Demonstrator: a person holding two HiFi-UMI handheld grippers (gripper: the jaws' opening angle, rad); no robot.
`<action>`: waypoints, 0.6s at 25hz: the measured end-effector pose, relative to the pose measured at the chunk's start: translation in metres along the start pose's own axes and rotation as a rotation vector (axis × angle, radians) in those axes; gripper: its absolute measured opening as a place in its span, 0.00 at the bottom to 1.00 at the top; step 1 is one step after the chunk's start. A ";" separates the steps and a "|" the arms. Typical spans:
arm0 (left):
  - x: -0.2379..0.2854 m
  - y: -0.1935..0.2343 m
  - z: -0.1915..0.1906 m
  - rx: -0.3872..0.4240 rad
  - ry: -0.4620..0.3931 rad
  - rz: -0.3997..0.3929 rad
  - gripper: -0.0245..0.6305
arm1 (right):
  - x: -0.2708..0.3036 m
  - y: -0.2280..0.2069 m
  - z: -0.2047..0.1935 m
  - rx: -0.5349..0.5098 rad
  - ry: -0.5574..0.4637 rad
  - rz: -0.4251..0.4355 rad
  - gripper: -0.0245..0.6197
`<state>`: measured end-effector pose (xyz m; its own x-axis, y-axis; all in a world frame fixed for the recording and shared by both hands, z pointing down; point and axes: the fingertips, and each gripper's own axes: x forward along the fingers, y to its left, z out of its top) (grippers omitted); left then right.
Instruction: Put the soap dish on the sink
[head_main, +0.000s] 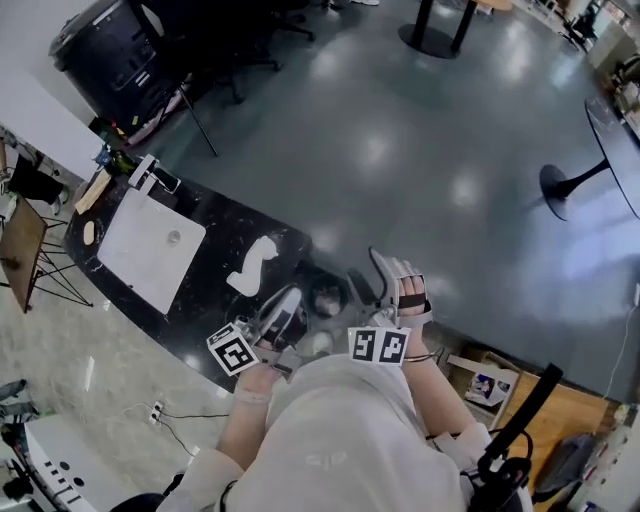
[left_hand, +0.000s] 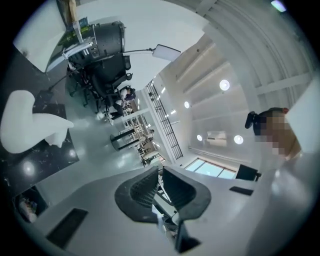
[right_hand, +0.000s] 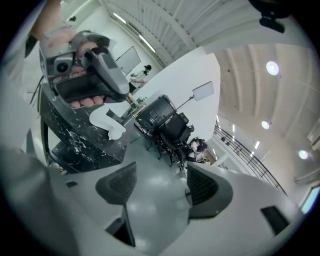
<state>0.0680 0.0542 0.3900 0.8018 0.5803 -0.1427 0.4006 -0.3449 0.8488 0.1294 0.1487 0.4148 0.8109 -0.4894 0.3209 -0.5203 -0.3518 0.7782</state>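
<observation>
Claws came nearest, both held close in at the person's end of the black marbled surface (head_main: 215, 250). The left claw (left_hand: 160, 175) had its jaws drawn almost together with nothing between them, and the right claw (right_hand: 161, 172) stood with its jaws wide apart, likewise empty. Ahead and to the left lay a white, curved, moulded piece, taken here for the white soap dish (head_main: 255, 265). It rested flat on the surface, apart from both claws, with its long axis running slantwise away from the person. The left claw was plainly the nearer of the two, so a reach would probably fall to it and would call for the jaws to open first. The dish sat fairly near the surface's far curved edge, with grey floor beyond, so a push that way looked risky. Farther left, past a stretch of bare black surface, sat the white rectangular sink (head_main: 130, 250), with a chrome tap (head_main: 150, 175) at its far end.
</observation>
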 end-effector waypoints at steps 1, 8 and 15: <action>0.007 -0.002 -0.004 -0.002 0.022 -0.012 0.05 | -0.006 -0.005 -0.006 0.036 0.012 -0.010 0.52; 0.046 -0.023 -0.032 0.010 0.156 -0.099 0.05 | -0.048 -0.029 -0.037 0.315 0.047 -0.089 0.37; 0.062 -0.033 -0.051 0.018 0.226 -0.141 0.05 | -0.077 -0.047 -0.049 0.638 -0.035 -0.163 0.14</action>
<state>0.0823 0.1390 0.3790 0.6189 0.7729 -0.1401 0.5108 -0.2605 0.8193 0.1042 0.2415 0.3801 0.8890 -0.4120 0.1996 -0.4572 -0.8222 0.3391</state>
